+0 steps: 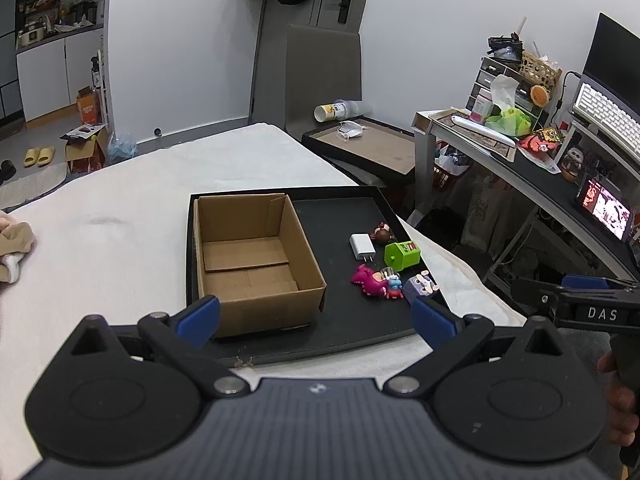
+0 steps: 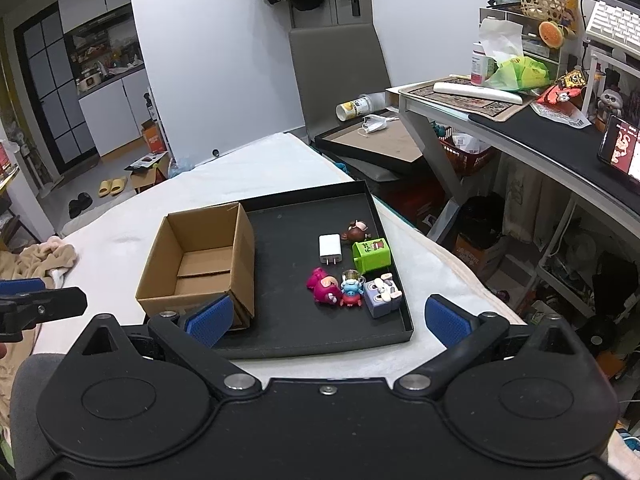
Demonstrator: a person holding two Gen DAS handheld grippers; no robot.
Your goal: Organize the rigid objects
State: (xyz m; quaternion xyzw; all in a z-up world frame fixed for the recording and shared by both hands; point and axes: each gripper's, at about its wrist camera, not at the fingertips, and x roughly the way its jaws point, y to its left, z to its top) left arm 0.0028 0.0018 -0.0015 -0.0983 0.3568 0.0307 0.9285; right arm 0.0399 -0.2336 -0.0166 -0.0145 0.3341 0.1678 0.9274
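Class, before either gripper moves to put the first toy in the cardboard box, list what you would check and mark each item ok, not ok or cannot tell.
1. Brown cardboard box open and empty: ok.
2. Left gripper open, holding nothing: ok.
3. Right gripper open, holding nothing: ok.
4. White plug charger lies apart from its neighbours: ok.
5. Pink figure free of the small blue figure: not ok, touching.
6. Black tray fixed to the bedding: cannot tell.

Black left tool (image 1: 316, 316), blue pads (image 1: 200, 314), silver screws (image 1: 228, 384)

Brown box (image 2: 200, 258), black tray (image 2: 280, 216), white charger (image 2: 330, 249), lime-green cube (image 2: 371, 256) — magenta, perhaps pink-faced, figure (image 2: 323, 289).
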